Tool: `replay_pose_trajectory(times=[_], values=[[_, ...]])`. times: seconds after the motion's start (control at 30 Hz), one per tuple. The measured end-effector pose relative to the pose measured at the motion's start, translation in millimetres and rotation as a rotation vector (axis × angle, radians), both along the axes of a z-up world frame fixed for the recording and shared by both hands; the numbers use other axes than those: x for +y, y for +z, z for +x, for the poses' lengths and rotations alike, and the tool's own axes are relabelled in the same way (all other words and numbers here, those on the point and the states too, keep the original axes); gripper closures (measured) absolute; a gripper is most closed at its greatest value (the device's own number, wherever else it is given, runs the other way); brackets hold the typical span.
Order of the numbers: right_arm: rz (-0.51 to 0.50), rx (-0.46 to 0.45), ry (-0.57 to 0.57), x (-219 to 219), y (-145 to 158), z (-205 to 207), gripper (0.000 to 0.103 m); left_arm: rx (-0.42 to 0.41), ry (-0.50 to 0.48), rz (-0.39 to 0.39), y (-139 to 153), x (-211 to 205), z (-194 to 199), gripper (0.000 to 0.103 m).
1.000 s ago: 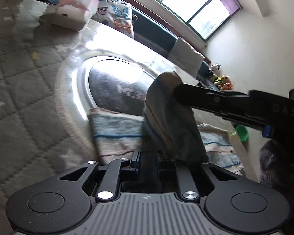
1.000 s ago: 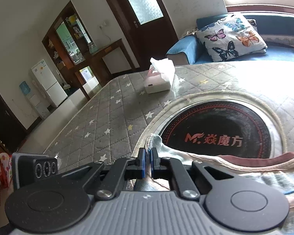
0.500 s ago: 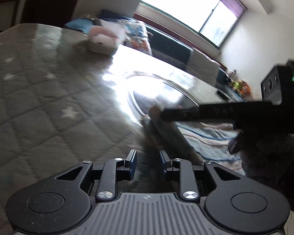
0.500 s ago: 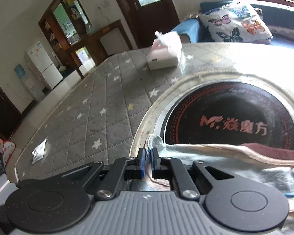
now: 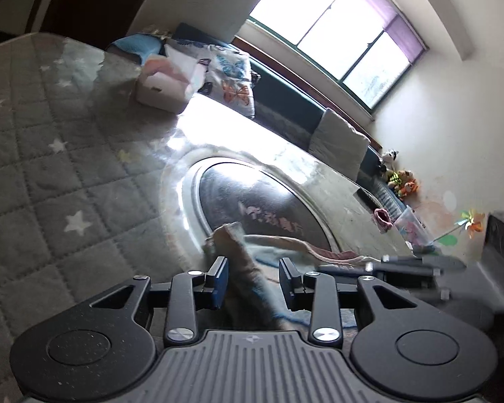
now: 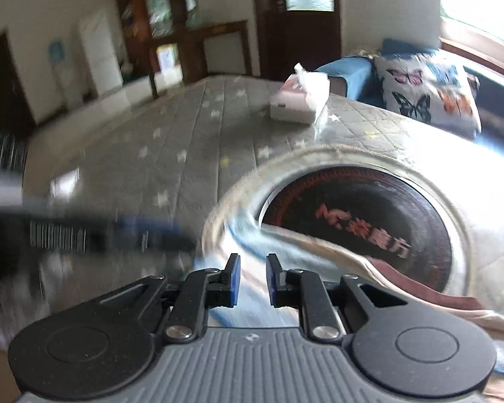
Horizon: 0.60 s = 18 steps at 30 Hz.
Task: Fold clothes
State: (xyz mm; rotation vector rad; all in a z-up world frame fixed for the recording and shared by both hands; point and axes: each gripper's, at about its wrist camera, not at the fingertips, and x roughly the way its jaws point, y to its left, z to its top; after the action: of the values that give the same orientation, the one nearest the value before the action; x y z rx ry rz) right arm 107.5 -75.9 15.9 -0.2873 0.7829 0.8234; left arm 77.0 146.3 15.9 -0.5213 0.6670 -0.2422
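A pale striped garment [image 5: 248, 262] with blue lines and a pink-brown hem lies on the table, partly over the dark round hotplate [image 5: 258, 208]. My left gripper [image 5: 253, 277] is open, with a raised fold of the cloth standing between its fingers. My right gripper [image 6: 253, 277] is open just above the garment [image 6: 285, 245], its edge below the fingers. The right gripper [image 5: 410, 265] shows at the right of the left wrist view. The left gripper [image 6: 144, 231] shows blurred at the left of the right wrist view.
The table wears a grey quilted cover with stars [image 5: 50, 154]. A tissue box [image 6: 299, 100] stands at the far side. A butterfly cushion [image 6: 426, 87] lies on the sofa behind. Toys [image 5: 403, 181] sit by the wall.
Both grippers have opened and let go of the garment. The lifted cloth has dropped onto the table, and the right gripper has swung, blurring its view.
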Motion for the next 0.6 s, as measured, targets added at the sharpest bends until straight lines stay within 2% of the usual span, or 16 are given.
replay_pose_trajectory(times=[0.17,0.23,0.37,0.4,0.47,0.6], values=[[-0.025,-0.038,0.112,-1.5,-6.8,-28.9,0.084,0.031,-0.009,0.157,-8.2,-18.0,13.5,0.069],[-0.015,-0.041,0.162,3.3,-11.5,-40.5,0.084,0.049,-0.008,0.195,-14.4,-20.4,16.3,0.069],[-0.035,-0.069,0.243,15.2,-24.5,-58.3,0.083,0.061,-0.001,0.240,-23.4,-21.3,16.6,0.069],[-0.036,-0.078,0.249,15.2,-24.7,-61.2,0.078,0.058,0.000,0.247,-22.9,-21.8,15.4,0.068],[-0.039,-0.095,0.261,15.2,-25.2,-67.0,0.075,0.059,0.001,0.262,-21.1,-23.5,13.5,0.068],[-0.043,-0.130,0.286,15.2,-26.0,-78.7,0.075,0.041,0.014,0.294,-12.0,-25.3,11.5,0.068]])
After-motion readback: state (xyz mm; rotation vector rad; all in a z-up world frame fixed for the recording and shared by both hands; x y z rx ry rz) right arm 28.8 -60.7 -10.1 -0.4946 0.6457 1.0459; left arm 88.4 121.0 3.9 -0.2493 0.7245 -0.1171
